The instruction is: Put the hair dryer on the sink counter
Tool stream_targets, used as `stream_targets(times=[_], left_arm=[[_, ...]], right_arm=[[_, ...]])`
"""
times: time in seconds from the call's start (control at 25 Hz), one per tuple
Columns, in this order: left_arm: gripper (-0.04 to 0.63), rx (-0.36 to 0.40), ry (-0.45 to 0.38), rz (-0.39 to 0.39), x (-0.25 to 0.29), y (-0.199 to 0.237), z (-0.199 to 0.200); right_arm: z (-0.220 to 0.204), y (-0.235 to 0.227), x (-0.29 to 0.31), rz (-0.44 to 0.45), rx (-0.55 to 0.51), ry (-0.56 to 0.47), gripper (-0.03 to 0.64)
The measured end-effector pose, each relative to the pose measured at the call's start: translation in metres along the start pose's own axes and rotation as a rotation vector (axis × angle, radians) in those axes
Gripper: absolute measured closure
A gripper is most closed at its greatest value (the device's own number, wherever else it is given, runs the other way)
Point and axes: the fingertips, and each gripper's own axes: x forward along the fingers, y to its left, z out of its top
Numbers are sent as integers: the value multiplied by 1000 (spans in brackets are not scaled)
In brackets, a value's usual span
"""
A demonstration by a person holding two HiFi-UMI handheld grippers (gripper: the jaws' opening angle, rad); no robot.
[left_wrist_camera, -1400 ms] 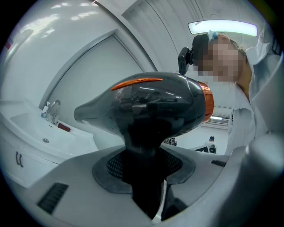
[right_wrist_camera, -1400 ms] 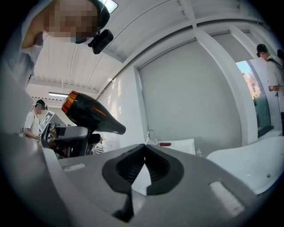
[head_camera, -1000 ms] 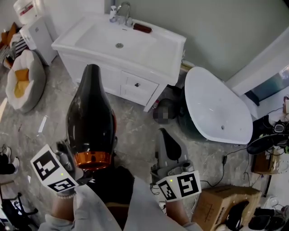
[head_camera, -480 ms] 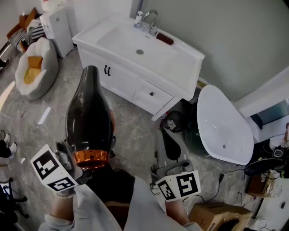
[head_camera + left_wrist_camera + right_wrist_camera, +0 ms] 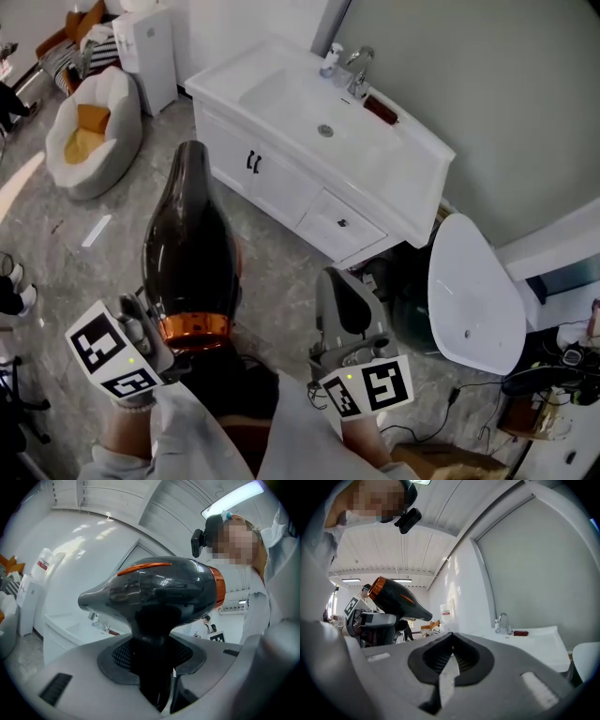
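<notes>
A black hair dryer (image 5: 187, 253) with an orange ring stands upright, nozzle pointing toward the white sink counter (image 5: 281, 98) ahead. My left gripper (image 5: 155, 333) is shut on its handle, which fills the gap between the jaws in the left gripper view, below the dryer's body (image 5: 154, 592). My right gripper (image 5: 342, 305) hovers to the right over the floor, its jaws shut with nothing in them. In the right gripper view the hair dryer (image 5: 396, 599) shows at the left and the sink counter (image 5: 534, 641) at the right. The counter is still some way off from both grippers.
On the counter's far side stand a faucet (image 5: 356, 70), a small bottle (image 5: 331, 58) and a dark red item (image 5: 380, 110). A white oval basin (image 5: 473, 295) lies right of the cabinet. A round cushioned seat (image 5: 89, 136) and a white unit (image 5: 150, 42) stand at the left.
The sink cabinet has shifted right and come nearer in the head view as the person walks toward it. Both grippers keep their places in the view, with the hair dryer still held.
</notes>
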Motion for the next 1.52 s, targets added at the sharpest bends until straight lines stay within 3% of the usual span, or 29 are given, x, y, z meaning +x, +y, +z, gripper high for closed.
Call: stream_targets(times=[0.88, 1.52], left_arm=[[427, 23, -42, 31, -54, 186, 74], [428, 1, -64, 88, -105, 237, 78]], right_arm=[[10, 73, 192, 30, -23, 5, 620], [0, 120, 251, 80, -44, 36, 620]])
